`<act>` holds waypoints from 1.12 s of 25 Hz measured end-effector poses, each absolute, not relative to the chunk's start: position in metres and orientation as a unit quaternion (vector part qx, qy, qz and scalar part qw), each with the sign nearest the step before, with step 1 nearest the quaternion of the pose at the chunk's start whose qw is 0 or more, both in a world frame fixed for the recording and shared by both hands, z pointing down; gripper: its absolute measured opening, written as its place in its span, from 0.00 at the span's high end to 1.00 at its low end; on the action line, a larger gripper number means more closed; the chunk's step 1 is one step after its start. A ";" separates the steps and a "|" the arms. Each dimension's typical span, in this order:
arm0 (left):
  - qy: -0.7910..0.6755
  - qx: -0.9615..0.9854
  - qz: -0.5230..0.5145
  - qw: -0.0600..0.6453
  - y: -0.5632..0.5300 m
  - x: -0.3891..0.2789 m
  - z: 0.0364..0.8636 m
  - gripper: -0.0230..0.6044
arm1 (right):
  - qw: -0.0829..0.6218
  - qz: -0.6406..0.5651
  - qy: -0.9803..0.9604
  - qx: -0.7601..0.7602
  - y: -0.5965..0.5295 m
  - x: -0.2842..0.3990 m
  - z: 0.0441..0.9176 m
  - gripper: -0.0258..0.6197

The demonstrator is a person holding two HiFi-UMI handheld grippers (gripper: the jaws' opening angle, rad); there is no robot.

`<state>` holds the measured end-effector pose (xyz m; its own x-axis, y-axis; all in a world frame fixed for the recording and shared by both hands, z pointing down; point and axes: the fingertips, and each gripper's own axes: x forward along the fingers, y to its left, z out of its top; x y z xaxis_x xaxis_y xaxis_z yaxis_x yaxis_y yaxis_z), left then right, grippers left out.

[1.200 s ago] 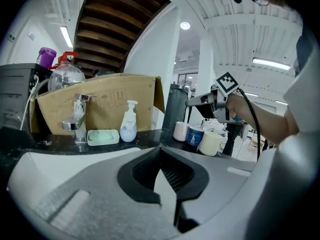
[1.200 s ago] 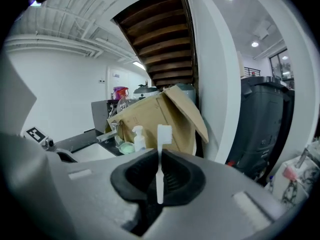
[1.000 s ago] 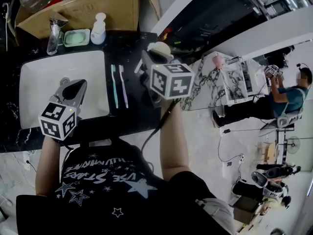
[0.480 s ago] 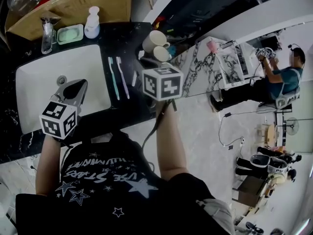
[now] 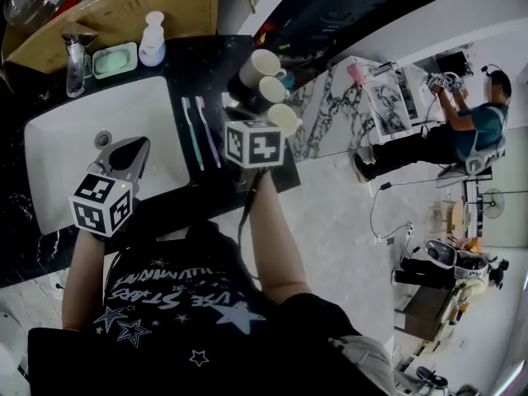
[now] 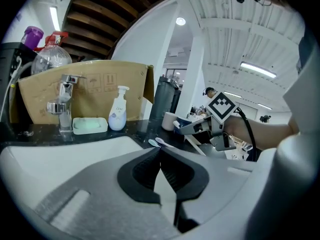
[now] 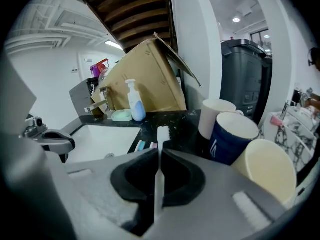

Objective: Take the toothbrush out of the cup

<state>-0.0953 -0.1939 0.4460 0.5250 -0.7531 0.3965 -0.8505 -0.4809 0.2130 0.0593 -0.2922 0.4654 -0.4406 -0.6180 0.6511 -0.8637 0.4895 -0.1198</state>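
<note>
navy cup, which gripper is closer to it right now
Right. The right gripper, shut on the white toothbrush, is close beside the navy cup; the left gripper is away over the sink.

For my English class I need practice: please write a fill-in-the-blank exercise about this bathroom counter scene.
The white plastic toothbrush is clamped in the ___ tool.
Two slim toothbrushes lie on the black counter beside the white ___.
Between the white cup and the cream cup stands a dark ___ cup.
Missing: right, sink, blue.
</note>
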 end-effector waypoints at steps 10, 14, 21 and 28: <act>-0.463 0.853 0.135 0.200 -0.205 -0.096 0.454 0.95 | 0.308 0.259 -0.792 0.459 -0.305 0.055 0.509 0.92; -0.463 0.852 0.138 0.203 -0.209 -0.096 0.457 0.95 | 0.327 0.250 -0.784 0.465 -0.310 0.058 0.516 0.92; -0.463 0.850 0.140 0.211 -0.212 -0.098 0.463 0.95 | 0.347 0.237 -0.779 0.466 -0.312 0.057 0.521 0.91; -0.455 0.852 0.139 0.218 -0.213 -0.098 0.466 0.95 | 0.356 0.232 -0.775 0.468 -0.308 0.059 0.517 0.84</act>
